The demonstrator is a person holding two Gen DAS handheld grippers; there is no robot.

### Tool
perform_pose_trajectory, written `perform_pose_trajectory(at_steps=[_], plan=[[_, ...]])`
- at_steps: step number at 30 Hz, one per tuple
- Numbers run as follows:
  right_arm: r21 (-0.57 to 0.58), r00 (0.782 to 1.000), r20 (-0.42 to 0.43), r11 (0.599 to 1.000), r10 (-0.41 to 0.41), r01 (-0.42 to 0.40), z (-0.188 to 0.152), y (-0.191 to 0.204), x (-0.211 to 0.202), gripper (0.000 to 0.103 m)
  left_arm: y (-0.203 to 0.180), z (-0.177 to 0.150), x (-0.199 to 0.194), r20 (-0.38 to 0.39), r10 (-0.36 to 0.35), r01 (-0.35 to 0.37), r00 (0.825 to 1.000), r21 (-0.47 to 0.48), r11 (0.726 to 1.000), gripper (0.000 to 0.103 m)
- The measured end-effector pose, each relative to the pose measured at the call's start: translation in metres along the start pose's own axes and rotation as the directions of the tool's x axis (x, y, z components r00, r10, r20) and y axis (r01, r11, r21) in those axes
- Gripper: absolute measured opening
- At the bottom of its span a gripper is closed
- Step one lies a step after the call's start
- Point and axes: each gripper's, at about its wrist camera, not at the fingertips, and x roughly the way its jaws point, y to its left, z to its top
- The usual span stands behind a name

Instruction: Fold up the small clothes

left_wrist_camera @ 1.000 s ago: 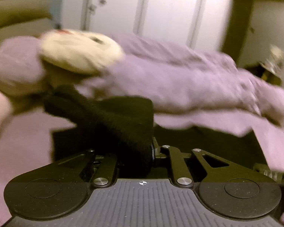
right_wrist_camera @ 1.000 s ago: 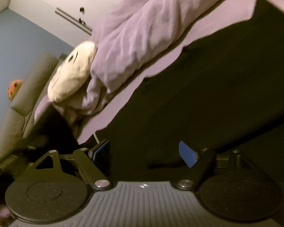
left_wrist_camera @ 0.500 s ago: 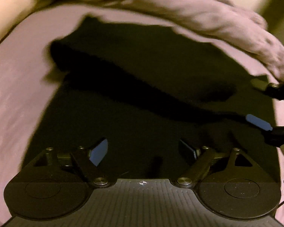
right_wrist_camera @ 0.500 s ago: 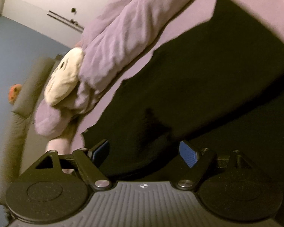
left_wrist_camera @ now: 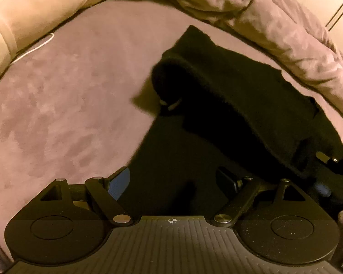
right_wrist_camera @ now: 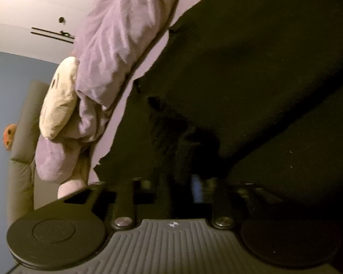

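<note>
A black garment (left_wrist_camera: 228, 105) lies on the purple bed sheet (left_wrist_camera: 68, 96), with a folded strip across its far part. My left gripper (left_wrist_camera: 173, 180) is open and empty, low over the garment's near left edge. My right gripper (right_wrist_camera: 173, 182) has its jaws close together with a fold of the black garment (right_wrist_camera: 251, 68) between them; it also shows at the right edge of the left wrist view (left_wrist_camera: 331, 173).
A crumpled lilac duvet (left_wrist_camera: 285, 34) runs along the far side of the bed. A cream and lilac plush toy (right_wrist_camera: 59, 105) lies at its end. A pink pillow (left_wrist_camera: 29, 16) sits at the far left, with a white cable (left_wrist_camera: 34, 50) beside it. A wardrobe stands behind.
My left gripper let go of the black garment, opened and dropped low over it. My right gripper, open before, has closed on a fold of the garment.
</note>
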Motion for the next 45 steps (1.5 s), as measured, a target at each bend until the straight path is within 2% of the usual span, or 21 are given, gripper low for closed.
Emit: perform_pose_trajectory(at_steps=[1,3,4,6,8,10,11,16,19,21,23,25,27,28,30,32,34,36,39,42,45], plan=[[0.016,1.000,-0.013,1.000,-0.011,0.011,-0.002,-0.003,0.004,0.063,-0.002,-0.001,0.001,-0.003,-0.002,0.002,1.000,0.002,1.000,0.087],[0.041,1.000,-0.023,0.999,-0.001,0.002,-0.004,-0.007,0.011,0.059,-0.006,-0.001,0.004,-0.011,-0.002,0.002,1.000,0.010,1.000,0.087],[0.035,1.000,-0.017,0.999,0.004,-0.003,-0.004,-0.006,0.013,0.045,-0.007,-0.003,0.004,-0.012,-0.001,0.001,1.000,0.013,1.000,0.087],[-0.010,1.000,-0.006,1.000,-0.007,0.007,-0.003,0.003,0.011,0.035,-0.009,-0.005,0.004,-0.014,0.002,-0.002,1.000,0.018,1.000,0.087],[-0.090,0.999,-0.001,0.995,-0.038,0.038,0.000,0.014,0.007,0.010,-0.010,-0.006,0.006,-0.018,0.014,-0.013,1.000,0.021,1.000,0.087],[-0.222,0.994,0.034,0.969,-0.106,0.111,0.001,0.035,-0.003,0.010,-0.012,-0.006,0.010,-0.021,0.029,-0.028,0.999,0.027,0.999,0.087],[-0.276,0.993,0.049,0.954,-0.108,0.118,0.002,0.045,-0.008,0.010,-0.014,-0.005,0.011,-0.022,0.037,-0.037,0.999,0.033,0.999,0.087],[-0.500,0.985,0.170,0.860,-0.015,0.099,0.024,0.089,-0.056,0.010,-0.032,0.006,0.022,0.003,0.073,-0.073,0.997,0.079,0.994,0.087],[-0.633,0.968,0.249,0.759,0.009,0.156,0.040,0.096,-0.079,0.010,-0.044,0.016,0.028,0.029,0.079,-0.080,0.996,0.073,0.994,0.087],[-0.655,0.951,0.307,0.719,-0.028,0.233,0.051,0.087,-0.085,0.010,-0.050,0.020,0.031,0.029,0.074,-0.075,0.997,0.054,0.996,0.087],[-0.630,0.924,0.359,0.695,-0.133,0.345,0.064,0.061,-0.081,0.014,-0.055,0.020,0.034,0.020,0.059,-0.059,0.998,0.038,0.998,0.087],[-0.544,0.917,0.312,0.745,-0.248,0.386,0.082,0.024,-0.068,0.025,-0.059,0.017,0.036,0.004,0.049,-0.049,0.999,0.047,0.998,0.087],[-0.445,0.922,0.260,0.811,-0.288,0.379,0.094,-0.007,-0.062,0.031,-0.064,0.014,0.035,-0.003,0.059,-0.059,0.998,0.083,0.995,0.087],[-0.401,0.929,0.238,0.842,-0.284,0.360,0.098,-0.020,-0.062,0.036,-0.065,0.013,0.033,0.001,0.060,-0.060,0.998,0.097,0.993,0.087],[-0.335,0.944,0.224,0.891,-0.240,0.306,0.102,-0.035,-0.063,0.038,-0.067,0.014,0.028,0.010,0.060,-0.061,0.998,0.110,0.992,0.088],[-0.293,0.956,0.225,0.922,-0.190,0.252,0.106,-0.040,-0.066,0.050,-0.067,0.017,0.026,0.023,0.063,-0.065,0.998,0.112,0.992,0.091],[-0.254,0.961,0.224,0.943,-0.159,0.215,0.111,-0.046,-0.068,0.053,-0.069,0.022,0.028,0.035,0.079,-0.082,0.996,0.124,0.989,0.091],[-0.228,0.964,0.218,0.952,-0.153,0.203,0.115,-0.049,-0.065,0.052,-0.074,0.029,0.032,0.045,0.094,-0.100,0.995,0.130,0.987,0.091],[-0.246,0.966,0.211,0.948,-0.149,0.200,0.120,-0.045,-0.065,0.046,-0.080,0.040,0.040,0.074,0.075,-0.085,0.994,0.136,0.987,0.091],[-0.301,0.958,0.202,0.918,-0.202,0.257,0.121,-0.032,-0.050,0.014,-0.086,0.047,0.053,0.072,0.086,-0.096,0.994,0.147,0.984,0.089],[-0.391,0.944,0.259,0.872,-0.202,0.294,0.114,-0.017,-0.058,0.011,-0.089,0.049,0.064,0.052,0.112,-0.119,0.992,0.170,0.978,0.083]])
